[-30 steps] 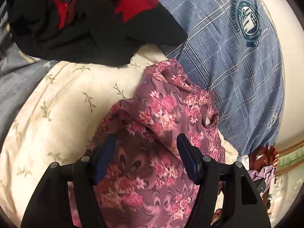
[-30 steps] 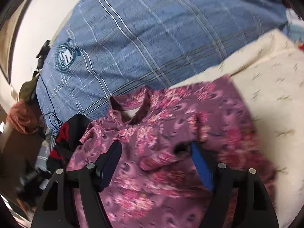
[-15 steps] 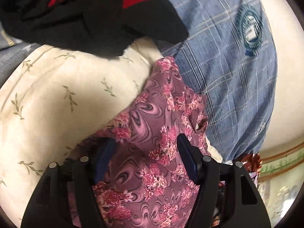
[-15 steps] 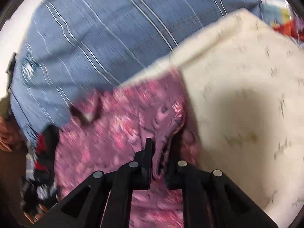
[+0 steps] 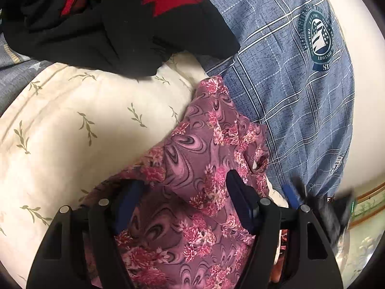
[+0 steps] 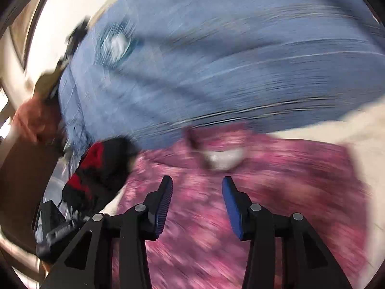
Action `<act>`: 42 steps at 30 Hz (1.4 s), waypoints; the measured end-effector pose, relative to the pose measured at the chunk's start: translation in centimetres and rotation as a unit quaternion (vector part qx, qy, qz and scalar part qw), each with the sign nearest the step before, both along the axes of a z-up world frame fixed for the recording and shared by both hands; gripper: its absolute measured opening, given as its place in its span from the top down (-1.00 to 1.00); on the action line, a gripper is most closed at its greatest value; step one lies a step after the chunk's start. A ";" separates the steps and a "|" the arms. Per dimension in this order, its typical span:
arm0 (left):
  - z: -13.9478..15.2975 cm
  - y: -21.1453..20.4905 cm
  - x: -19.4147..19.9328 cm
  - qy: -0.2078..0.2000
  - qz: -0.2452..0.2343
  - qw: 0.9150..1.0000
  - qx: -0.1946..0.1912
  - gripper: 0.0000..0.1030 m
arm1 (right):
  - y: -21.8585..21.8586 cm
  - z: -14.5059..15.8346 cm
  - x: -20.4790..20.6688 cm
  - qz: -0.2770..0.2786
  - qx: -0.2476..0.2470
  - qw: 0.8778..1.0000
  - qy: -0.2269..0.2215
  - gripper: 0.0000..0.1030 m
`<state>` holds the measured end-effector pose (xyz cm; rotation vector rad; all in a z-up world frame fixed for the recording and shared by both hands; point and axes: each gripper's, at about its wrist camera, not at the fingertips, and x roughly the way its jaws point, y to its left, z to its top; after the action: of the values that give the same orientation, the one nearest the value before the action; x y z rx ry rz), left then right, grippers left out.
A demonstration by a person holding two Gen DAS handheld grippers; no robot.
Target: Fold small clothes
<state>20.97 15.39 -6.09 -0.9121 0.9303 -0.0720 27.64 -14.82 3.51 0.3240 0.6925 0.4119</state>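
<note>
A small purple floral garment [image 5: 202,168] lies on a cream pillow with a leaf print [image 5: 79,130], one side folded over onto the rest. My left gripper [image 5: 185,192] is open and hovers low over the garment, which spreads between and under its fingers. The left finger's tip is partly behind a fold. In the blurred right wrist view the same garment [image 6: 276,175] lies flat with its neck opening [image 6: 223,159] ahead. My right gripper [image 6: 197,187] is open and empty above it. It also shows, blurred, at the lower right of the left wrist view [image 5: 320,207].
A blue plaid cover with a round crest [image 5: 293,77] lies beyond the pillow. A black and red garment [image 5: 115,19] is heaped at the far left edge of the pillow. Another black and red item [image 6: 96,168] sits left of the right gripper. Clutter fills the lower right corner.
My right gripper was shut on a fold of the floral garment, has let go, opened and swung left. The fold now lies over the garment. The left gripper stayed open.
</note>
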 end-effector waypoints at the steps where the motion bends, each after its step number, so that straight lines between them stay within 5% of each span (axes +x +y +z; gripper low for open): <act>1: 0.0 -0.1 0.0 0.000 -0.001 1.000 0.003 -0.35 | 2.0 -0.2 2.0 0.020 0.003 1.000 0.008 0.05; 9: -0.1 -0.1 0.3 -0.001 -0.007 1.000 0.011 -0.35 | 12.6 -2.6 10.4 0.121 -0.079 0.988 0.058 0.04; 12: 0.0 -0.1 0.3 -0.001 -0.008 1.000 0.013 -0.35 | 15.7 -4.2 11.4 0.144 -0.153 0.976 0.062 0.09; 14: 0.1 -0.1 0.2 0.001 -0.004 1.000 0.026 -0.24 | 17.3 -4.8 11.3 0.164 -0.204 0.964 0.055 0.93; 17: -0.1 -0.5 0.3 0.009 -0.005 0.999 0.052 -0.10 | 17.7 -3.5 11.0 0.149 -0.198 0.969 0.010 0.95; 22: 0.4 -1.2 0.4 0.003 -0.015 0.996 0.086 -0.08 | 17.6 -5.8 11.2 0.120 -0.213 0.968 0.053 0.83; 27: 2.9 -2.4 -1.1 -0.048 -0.045 0.991 0.116 -0.08 | 8.8 -2.8 2.9 0.090 -0.089 0.991 0.029 0.70; 30: 4.8 -2.5 -2.4 -0.087 -0.038 0.983 0.155 -0.22 | -0.2 -1.8 -3.0 0.027 -0.086 0.996 0.013 0.36; 33: 3.5 -2.4 -1.4 -0.049 -0.048 0.982 0.176 -0.27 | -9.9 -3.0 -7.4 -0.071 -0.070 0.995 0.031 0.31; 34: 2.4 -2.2 -0.8 -0.014 -0.054 0.983 0.173 -0.26 | -12.1 -3.9 -8.0 -0.089 -0.062 0.992 0.057 0.34; 36: 1.3 -1.5 -1.0 0.029 -0.069 0.988 0.137 -0.13 | -16.0 -6.4 -9.3 -0.113 -0.050 0.986 0.115 0.87; 37: 1.3 -0.9 -1.5 0.036 -0.072 0.990 0.114 -0.11 | -16.8 -6.7 -10.1 -0.115 -0.033 0.985 0.121 0.92; 38: 1.9 0.0 -2.5 0.032 -0.070 0.992 0.098 -0.11 | -17.8 -6.6 -11.7 -0.120 -0.013 0.986 0.113 0.70; 41: 5.2 3.2 -6.2 0.008 -0.065 0.989 0.133 -0.20 | -19.1 -5.8 -16.0 -0.126 0.031 0.988 0.082 0.17; 42: 6.0 4.1 -7.2 0.006 -0.071 0.987 0.142 -0.26 | -19.5 -5.7 -17.4 -0.125 0.040 0.988 0.077 0.13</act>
<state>13.73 19.51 -0.12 -0.5823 0.9861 -0.0533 10.27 -34.33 -2.20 0.5179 0.7769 0.1766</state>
